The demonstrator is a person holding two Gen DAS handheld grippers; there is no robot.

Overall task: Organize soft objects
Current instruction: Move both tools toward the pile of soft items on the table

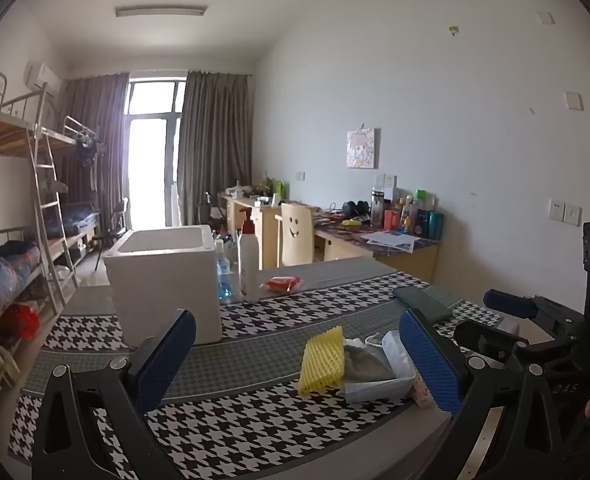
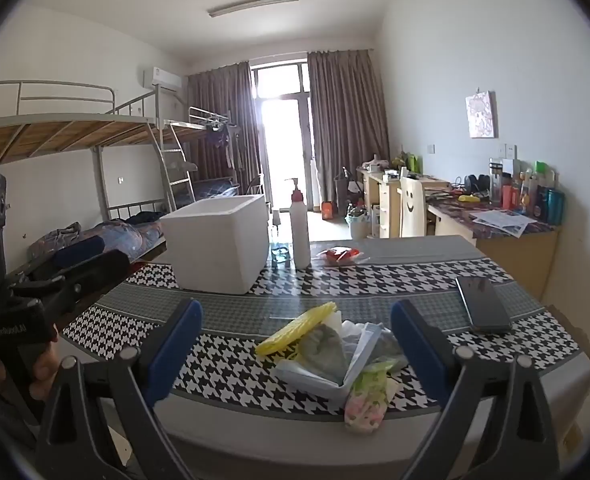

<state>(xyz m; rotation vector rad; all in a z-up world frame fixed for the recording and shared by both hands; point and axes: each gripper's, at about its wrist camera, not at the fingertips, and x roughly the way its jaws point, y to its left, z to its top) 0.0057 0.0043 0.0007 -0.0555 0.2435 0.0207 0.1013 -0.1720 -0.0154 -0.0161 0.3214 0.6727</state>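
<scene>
1. Left gripper [image 1: 295, 356]: blue-padded jaws stood wide apart, nothing between the pads. It hovered over the near edge of the black-and-white houndstooth tablecloth [image 1: 231, 432].
2. Right gripper [image 2: 295, 348]: jaws also spread wide, empty, the pile of soft things lying on the table between and beyond its fingers, not touched.
3. Soft pile sat at the near table edge, 6 o'clock from the white foam box [image 2: 219, 240]. It held a yellow foam mesh sleeve [image 2: 295, 328], a crumpled grey cloth [image 2: 325, 350], a light-blue flat plastic case [image 2: 335, 372] lying open, and a floral green-and-pink fabric piece [image 2: 369, 396] hanging over the table edge.
4. In the left wrist view the yellow mesh sleeve [image 1: 322, 360] lay touching the grey cloth [image 1: 365, 364] at its 3 o'clock.
5. White pump bottle with red collar [image 2: 300, 228] stood upright just beside the box at its 3 o'clock; red plastic packet [image 2: 339, 256] further along at 3 o'clock.
6. Dark smartphone [image 2: 482, 304] lay flat at 2 o'clock from the pile, well apart.
</scene>
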